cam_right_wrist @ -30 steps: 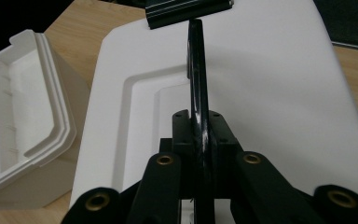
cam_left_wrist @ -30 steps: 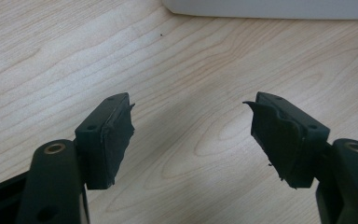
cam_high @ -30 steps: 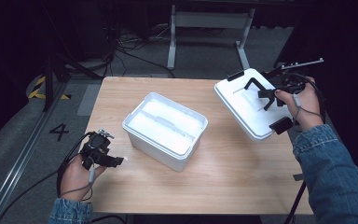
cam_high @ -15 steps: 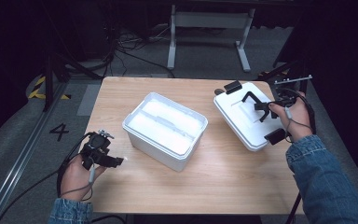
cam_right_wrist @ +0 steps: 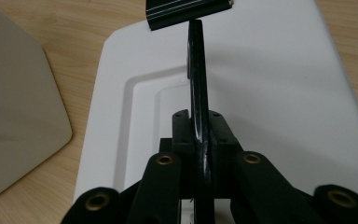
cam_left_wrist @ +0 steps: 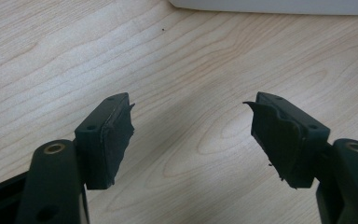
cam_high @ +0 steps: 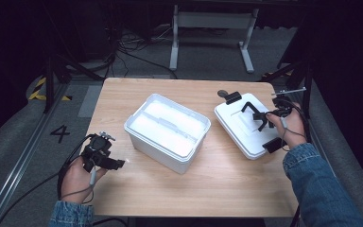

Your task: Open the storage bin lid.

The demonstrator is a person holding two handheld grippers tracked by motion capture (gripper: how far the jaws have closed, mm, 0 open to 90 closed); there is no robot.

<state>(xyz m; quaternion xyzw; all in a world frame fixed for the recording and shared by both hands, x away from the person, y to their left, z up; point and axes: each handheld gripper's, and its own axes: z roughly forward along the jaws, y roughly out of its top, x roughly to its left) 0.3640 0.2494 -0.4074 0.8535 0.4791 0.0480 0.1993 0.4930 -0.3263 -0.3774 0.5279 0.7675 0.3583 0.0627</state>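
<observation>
On the right side of the wooden table, the white lid lies flat, set at an angle to the table edges. Its black handle arches over the top face, and a black latch sits at the far end, with a second latch at the near end. The right gripper is clamped on this handle: in the right gripper view the two jaws stand closed against the thin black handle from either side, and the lid surface spreads beneath them. The person's right hand, in a denim sleeve, holds the gripper from the table's right edge.

Near the middle of the table stands the white container, open at the top, just left of the lid and apart from it. Its corner appears at the left of the right gripper view, close to the lid's edge.

At the front left corner, the left gripper rests low over the bare wood, held in the left hand. In the left gripper view its jaws stand wide apart with nothing between the pads, and only wood grain lies below. The container's base edge lies ahead of that gripper, well clear of the jaws.
</observation>
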